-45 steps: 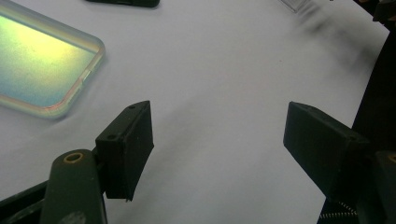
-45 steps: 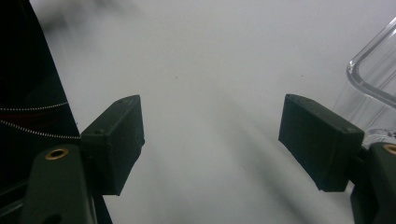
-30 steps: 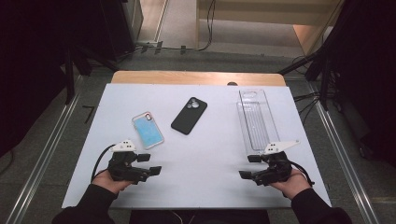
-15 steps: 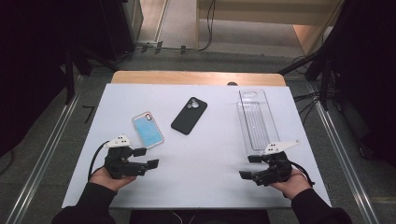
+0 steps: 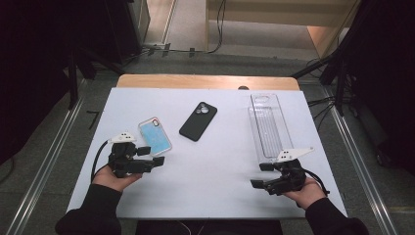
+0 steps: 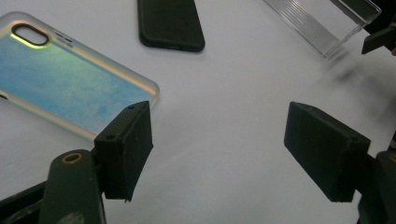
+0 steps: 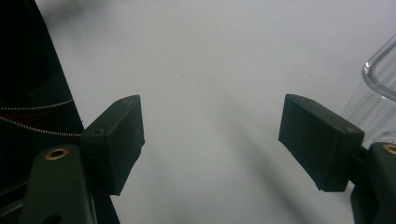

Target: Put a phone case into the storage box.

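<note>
White tabletop (image 5: pixel 215 196) fills my working area, with dark floor and cables beyond its far edge. Nearest to me, at about 7 o'clock on the table, my left gripper (image 5: pixel 151 155) hangs with its jaws wide and nothing between them; in its own view the left gripper (image 6: pixel 219 154) points at bare table just beside the corner of the blue case (image 6: pixel 65 88). At about 5 o'clock my right gripper (image 5: pixel 262 175) is also wide and empty, low over the table beside the near end of the clear tray (image 5: pixel 268 128). Farther out, the blue case (image 5: pixel 154 135) lies flat at roughly 10 o'clock, and the black case (image 5: pixel 198 121) lies flat near the centre, toward 12; the tray runs along the right side from 4 to 1 o'clock and looks empty. I judge the work barely begun: nothing is gripped or moved into the tray, and the blue case looks like my first pick.
</note>
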`<state>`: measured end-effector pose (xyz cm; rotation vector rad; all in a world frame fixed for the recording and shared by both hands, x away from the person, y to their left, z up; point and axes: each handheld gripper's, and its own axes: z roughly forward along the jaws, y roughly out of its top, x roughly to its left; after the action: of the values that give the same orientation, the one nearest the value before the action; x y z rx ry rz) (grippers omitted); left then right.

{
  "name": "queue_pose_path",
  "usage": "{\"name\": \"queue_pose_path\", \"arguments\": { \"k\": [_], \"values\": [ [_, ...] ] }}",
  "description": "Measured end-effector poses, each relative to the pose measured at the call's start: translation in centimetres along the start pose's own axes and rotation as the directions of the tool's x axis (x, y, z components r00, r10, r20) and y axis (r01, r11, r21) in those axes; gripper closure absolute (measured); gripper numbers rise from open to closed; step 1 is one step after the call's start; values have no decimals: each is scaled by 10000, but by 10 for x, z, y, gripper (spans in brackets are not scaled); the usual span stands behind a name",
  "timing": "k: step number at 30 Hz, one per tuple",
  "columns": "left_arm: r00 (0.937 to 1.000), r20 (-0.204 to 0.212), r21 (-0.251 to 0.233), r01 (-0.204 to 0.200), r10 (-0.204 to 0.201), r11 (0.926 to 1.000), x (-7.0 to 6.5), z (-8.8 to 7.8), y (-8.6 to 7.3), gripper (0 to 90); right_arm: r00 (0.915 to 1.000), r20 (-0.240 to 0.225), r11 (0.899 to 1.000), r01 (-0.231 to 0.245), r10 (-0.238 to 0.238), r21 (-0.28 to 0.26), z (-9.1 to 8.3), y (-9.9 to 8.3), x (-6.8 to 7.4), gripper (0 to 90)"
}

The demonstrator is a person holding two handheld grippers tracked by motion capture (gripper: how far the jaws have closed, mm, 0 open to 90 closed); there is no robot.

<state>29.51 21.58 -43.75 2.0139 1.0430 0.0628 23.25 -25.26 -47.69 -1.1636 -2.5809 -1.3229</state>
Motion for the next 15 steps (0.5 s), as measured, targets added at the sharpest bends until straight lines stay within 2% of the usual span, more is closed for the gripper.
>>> {"name": "queue_pose_path", "arguments": {
  "k": [11, 15],
  "values": [
    [9997, -229, -62, 68, -69, 10000, 13, 9, 20, 241, 10000, 53, 10000, -20, 20, 54, 0, 0, 0, 203],
    [9986, -347, -68, 387, -389, 9992, 22, 15, 25, 241, 9999, 170, 10000, 6, -8, 99, 1, 0, 0, 203]
  ]
}}
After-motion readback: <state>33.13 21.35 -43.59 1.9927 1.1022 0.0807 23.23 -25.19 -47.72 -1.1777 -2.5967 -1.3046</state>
